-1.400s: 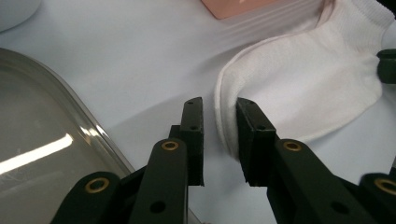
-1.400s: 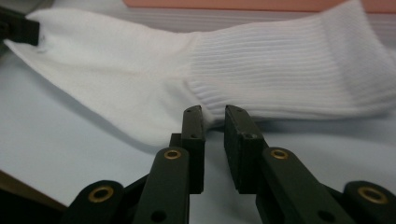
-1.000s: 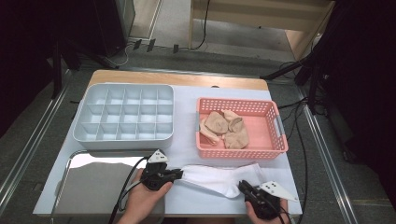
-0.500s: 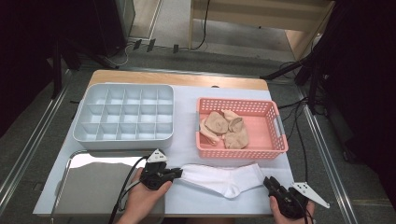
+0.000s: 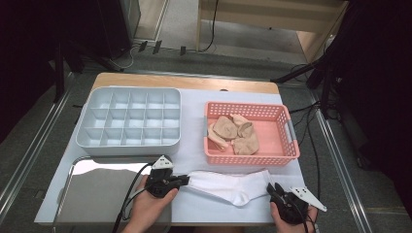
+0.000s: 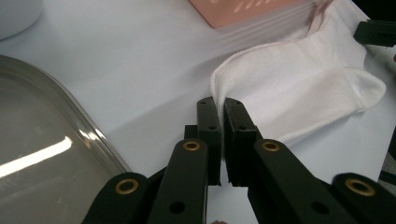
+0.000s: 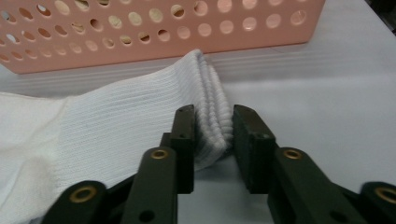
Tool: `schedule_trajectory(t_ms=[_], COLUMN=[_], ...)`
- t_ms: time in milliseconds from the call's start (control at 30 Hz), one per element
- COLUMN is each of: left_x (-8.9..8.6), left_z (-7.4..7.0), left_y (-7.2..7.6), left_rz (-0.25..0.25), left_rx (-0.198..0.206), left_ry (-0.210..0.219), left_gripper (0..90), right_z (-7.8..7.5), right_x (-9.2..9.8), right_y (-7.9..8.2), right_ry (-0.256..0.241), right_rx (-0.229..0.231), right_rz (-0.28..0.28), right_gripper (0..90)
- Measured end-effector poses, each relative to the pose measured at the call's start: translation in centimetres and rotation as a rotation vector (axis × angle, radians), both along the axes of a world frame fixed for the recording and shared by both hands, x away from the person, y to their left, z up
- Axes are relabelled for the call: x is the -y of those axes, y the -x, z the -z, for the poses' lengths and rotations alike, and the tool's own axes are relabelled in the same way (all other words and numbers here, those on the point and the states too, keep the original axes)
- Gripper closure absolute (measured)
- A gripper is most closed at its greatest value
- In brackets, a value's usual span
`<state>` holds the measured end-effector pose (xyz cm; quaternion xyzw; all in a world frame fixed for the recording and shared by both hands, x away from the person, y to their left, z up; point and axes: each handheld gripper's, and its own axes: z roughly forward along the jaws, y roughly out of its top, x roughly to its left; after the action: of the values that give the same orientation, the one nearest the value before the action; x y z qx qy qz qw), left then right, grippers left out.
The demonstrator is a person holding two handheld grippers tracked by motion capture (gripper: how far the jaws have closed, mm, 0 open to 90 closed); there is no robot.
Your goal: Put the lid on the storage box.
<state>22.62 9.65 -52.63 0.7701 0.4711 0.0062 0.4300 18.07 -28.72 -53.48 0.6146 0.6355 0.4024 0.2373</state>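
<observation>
My left gripper [image 6: 219, 105] pinched the soft white cotton sock [image 6: 299, 88] (light, floppy); my right gripper [image 7: 212, 123] stood open around its ribbed cuff.

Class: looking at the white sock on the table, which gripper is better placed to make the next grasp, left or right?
Right. The right gripper has open jaws straddling the white sock's cuff, while the left gripper is already shut on its toe end.

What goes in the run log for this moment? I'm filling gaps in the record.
left gripper: shut on white sock toe | right gripper: open around cuff | sock: flat before pink basket
</observation>
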Motion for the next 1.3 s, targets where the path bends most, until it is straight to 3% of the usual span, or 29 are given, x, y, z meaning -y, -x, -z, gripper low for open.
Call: schedule_trajectory(t_ms=[133, 233, 500, 667, 733, 800, 1033, 1133, 1300], left_x=[0.1, 0.2, 0.5, 0.6, 0.6, 0.5, -0.1, 0.6, 3.9], left_z=[0.0, 0.0, 0.1, 0.1, 0.0, -0.3, -2.0, -2.3, -2.9], left_y=[0.2, 0.2, 0.3, 0.3, 0.4, 0.6, 1.2, 1.4, 1.8], left_rz=[-0.002, -0.003, -0.009, -0.011, -0.023, -0.056, -0.133, -0.122, -0.032], left_rx=[0.005, -0.001, 0.002, -0.002, 0.002, 0.025, 0.089, 0.107, 0.128], left_ry=[0.003, 0.015, 0.022, 0.021, 0.008, 0.000, 0.002, 0.015, 0.017], left_gripper=[88.0, 88.0, 86.8, 87.0, 80.7, 66.8, 51.7, 54.0, 63.5], right_z=[-0.4, -0.6, -2.1, -2.7, -2.9, -3.1, -3.0, -3.0, -3.1], right_x=[-0.1, 0.2, 0.9, 0.8, 0.9, 0.8, 0.9, 0.9, 0.8], right_y=[-0.3, -0.4, -0.5, -0.3, -0.2, -0.1, -0.2, -0.2, -0.2], right_ry=[0.033, 0.026, -0.015, -0.014, -0.021, -0.024, -0.039, -0.038, -0.044], right_rx=[-0.021, -0.026, 0.013, 0.029, 0.037, 0.044, 0.046, 0.048, 0.054], right_rz=[-0.006, -0.001, -0.007, -0.018, -0.020, -0.023, -0.030, -0.035, -0.041], right_gripper=[79.4, 79.8, 79.6, 79.5, 79.4, 79.3, 79.3, 79.3, 79.2])
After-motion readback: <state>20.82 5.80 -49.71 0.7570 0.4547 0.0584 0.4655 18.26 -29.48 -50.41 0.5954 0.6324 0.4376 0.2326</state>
